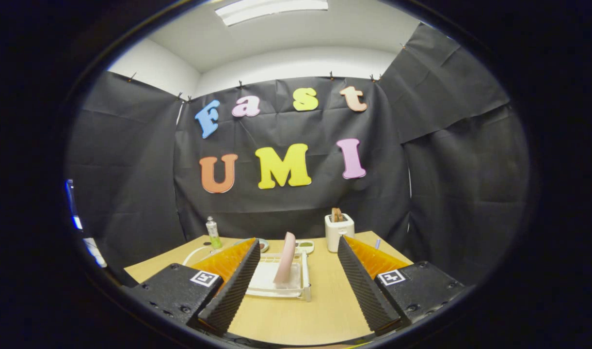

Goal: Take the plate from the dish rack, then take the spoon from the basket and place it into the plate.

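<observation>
Hand-held gripper (296, 283) spread wide before racked plate (286, 264).

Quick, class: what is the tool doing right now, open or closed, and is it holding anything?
Tool: open, fingers spread wide, holding nothing; the pink plate stands in the dish rack just ahead, between the fingers' line.

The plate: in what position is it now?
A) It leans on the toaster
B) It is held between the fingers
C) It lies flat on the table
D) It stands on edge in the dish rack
D: the plate stands on edge in the white dish rack, ahead of the open hand-held gripper, whose fingers touch nothing.
</observation>
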A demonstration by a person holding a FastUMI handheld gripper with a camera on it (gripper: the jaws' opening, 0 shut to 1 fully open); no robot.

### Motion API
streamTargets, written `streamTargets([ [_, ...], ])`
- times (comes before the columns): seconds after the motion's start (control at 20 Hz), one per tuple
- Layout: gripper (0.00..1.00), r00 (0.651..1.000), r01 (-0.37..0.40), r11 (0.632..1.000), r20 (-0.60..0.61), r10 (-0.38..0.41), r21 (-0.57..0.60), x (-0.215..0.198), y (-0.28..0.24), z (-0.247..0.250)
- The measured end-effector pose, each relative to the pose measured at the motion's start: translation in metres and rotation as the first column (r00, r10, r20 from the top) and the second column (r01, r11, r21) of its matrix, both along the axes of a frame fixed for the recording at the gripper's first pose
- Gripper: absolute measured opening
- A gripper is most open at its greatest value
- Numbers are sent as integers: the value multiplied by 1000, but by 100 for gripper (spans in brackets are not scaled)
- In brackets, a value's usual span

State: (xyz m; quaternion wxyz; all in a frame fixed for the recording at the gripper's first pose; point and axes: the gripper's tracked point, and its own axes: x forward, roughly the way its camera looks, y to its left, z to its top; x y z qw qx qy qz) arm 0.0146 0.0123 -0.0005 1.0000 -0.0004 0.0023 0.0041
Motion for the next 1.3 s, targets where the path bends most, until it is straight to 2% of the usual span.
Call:
streamTargets([
  [0.25, 100, 999, -2, 998, -44, -1, -65, 25, 15, 10],
  [0.45, 100, 985, 6, 998, -170, -16, -58, 59, 20, 11],
  [0.55, 100, 963, 17, 999, -267, -29, -49, 84, 23, 3],
  [0.65, 100, 928, 30, 998, -368, -50, -58, 110, 24, -5],
  [0.9, 100, 847, 80, 985, -511, -148, -152, 186, 19, -12],
  [0.95, 100, 819, 69, 982, -551, -158, -178, 199, 20, -20],
  [1.05, 100, 732, 12, 975, -662, -158, -220, 213, 30, -38],
  [1.1, 100, 700, 5, 971, -693, -174, -239, 220, 33, -44],
  [1.2, 100, 650, -6, 961, -732, -206, -276, 226, 38, -50],
  [1.3, 94, 593, -20, 941, -762, -261, -338, 233, 40, -56],
])
